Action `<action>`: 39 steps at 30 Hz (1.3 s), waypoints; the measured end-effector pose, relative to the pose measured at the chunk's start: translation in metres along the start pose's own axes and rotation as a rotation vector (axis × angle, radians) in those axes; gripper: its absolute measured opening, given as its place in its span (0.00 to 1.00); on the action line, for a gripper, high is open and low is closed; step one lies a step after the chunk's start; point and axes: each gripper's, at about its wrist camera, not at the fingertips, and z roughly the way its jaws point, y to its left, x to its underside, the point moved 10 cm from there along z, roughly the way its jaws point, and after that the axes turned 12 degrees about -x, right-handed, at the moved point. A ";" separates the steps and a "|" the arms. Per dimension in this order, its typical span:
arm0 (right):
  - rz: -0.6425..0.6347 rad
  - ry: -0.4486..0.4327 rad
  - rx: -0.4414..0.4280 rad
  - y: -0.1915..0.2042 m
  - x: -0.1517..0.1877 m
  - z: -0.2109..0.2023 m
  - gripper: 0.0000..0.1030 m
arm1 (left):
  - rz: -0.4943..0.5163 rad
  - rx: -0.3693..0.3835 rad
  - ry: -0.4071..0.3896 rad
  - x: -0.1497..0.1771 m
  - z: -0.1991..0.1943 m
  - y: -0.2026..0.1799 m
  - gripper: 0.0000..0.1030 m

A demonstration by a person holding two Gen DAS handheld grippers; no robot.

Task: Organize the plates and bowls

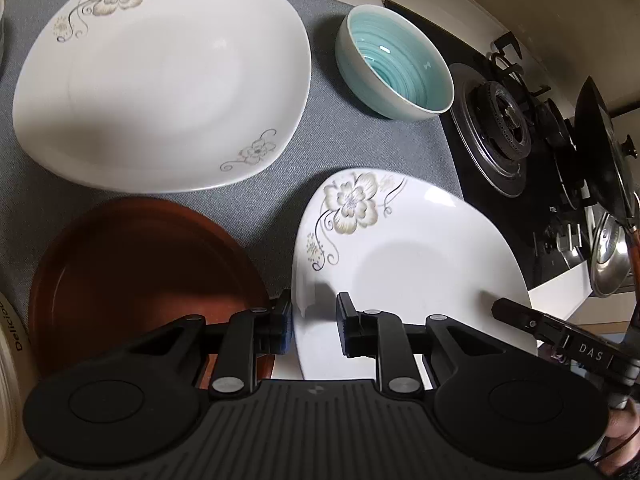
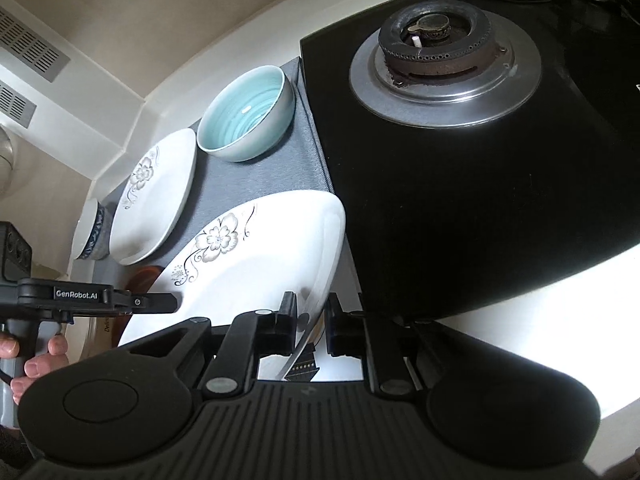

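I see both grippers straddling opposite rims of the near plate [image 1: 420,264], jaws apart: left gripper [image 1: 314,322], right gripper [image 2: 312,328]. The plate sits tilted between the brown plate [image 1: 140,272] and stove [image 2: 480,200], mat [image 1: 304,152] showing bare beyond it.

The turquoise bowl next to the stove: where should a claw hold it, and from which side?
Grip the rim of the turquoise bowl from above, one finger inside and one outside. It stands upright and open, and its wall looks thin. The side facing the grey mat seems free; the stove crowds the other.

Two white floral plates [image 1: 160,84] [image 1: 400,268], brown plate [image 1: 140,280], teal bowl [image 1: 396,64] — all upright, apart, on grey mat [image 1: 320,152].
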 end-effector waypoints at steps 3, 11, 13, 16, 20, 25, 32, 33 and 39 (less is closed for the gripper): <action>0.003 -0.021 -0.023 0.008 -0.001 -0.006 0.13 | -0.010 0.010 0.008 0.001 -0.003 0.004 0.23; -0.018 -0.027 -0.078 0.039 -0.007 -0.010 0.13 | -0.022 0.025 -0.057 -0.008 -0.040 0.014 0.22; -0.017 -0.020 -0.096 0.047 -0.010 -0.005 0.13 | -0.040 0.025 -0.076 -0.011 -0.049 0.023 0.22; -0.040 -0.006 -0.117 0.062 -0.016 0.006 0.13 | -0.074 0.022 -0.099 -0.015 -0.062 0.036 0.22; -0.068 0.014 -0.147 0.083 -0.027 0.023 0.13 | -0.118 0.016 -0.126 -0.021 -0.075 0.059 0.22; -0.103 0.052 -0.178 0.108 -0.037 0.054 0.13 | -0.174 -0.005 -0.153 -0.029 -0.087 0.094 0.22; -0.122 0.103 -0.214 0.121 -0.039 0.108 0.14 | -0.243 -0.058 -0.186 -0.046 -0.088 0.141 0.23; -0.107 0.103 -0.221 0.120 -0.041 0.116 0.14 | -0.258 -0.059 -0.185 -0.048 -0.086 0.147 0.23; -0.104 0.121 -0.213 0.121 -0.048 0.151 0.14 | -0.290 -0.085 -0.176 -0.064 -0.080 0.169 0.23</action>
